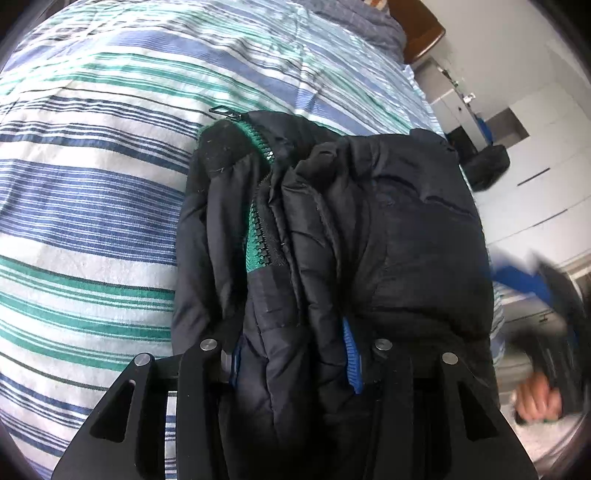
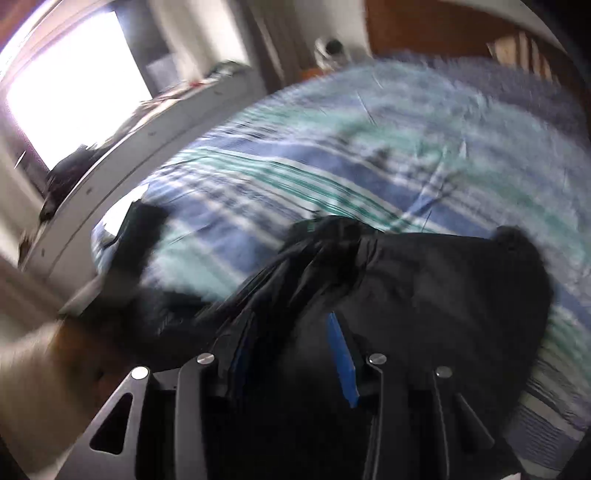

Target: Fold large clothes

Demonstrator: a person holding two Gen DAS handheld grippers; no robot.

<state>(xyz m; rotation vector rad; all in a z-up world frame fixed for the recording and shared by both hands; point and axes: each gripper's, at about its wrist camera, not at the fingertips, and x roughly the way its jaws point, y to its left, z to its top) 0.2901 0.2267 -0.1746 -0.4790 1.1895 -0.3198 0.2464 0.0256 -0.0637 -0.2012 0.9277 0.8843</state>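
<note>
A black puffer jacket (image 1: 369, 221) with a green-lined zipper (image 1: 258, 236) lies bunched on the striped bed cover (image 1: 92, 184). My left gripper (image 1: 293, 354) is shut on the jacket's near edge, whose padded folds fill the gap between the blue pads (image 1: 351, 354). The right wrist view is blurred by motion. There my right gripper (image 2: 290, 354) is shut on the same jacket (image 2: 443, 288), with dark fabric packed between its blue pads (image 2: 341, 358). At the right edge of the left wrist view, a person's hand (image 1: 535, 402) grips a blurred dark handle.
The bed cover (image 2: 332, 166) extends far beyond the jacket. A wooden headboard (image 1: 421, 29) stands at the far end, with white drawers (image 1: 535, 166) and a dark bag (image 1: 487, 166) beside the bed. A bright window (image 2: 74, 92) and white ledge (image 2: 147, 140) lie left.
</note>
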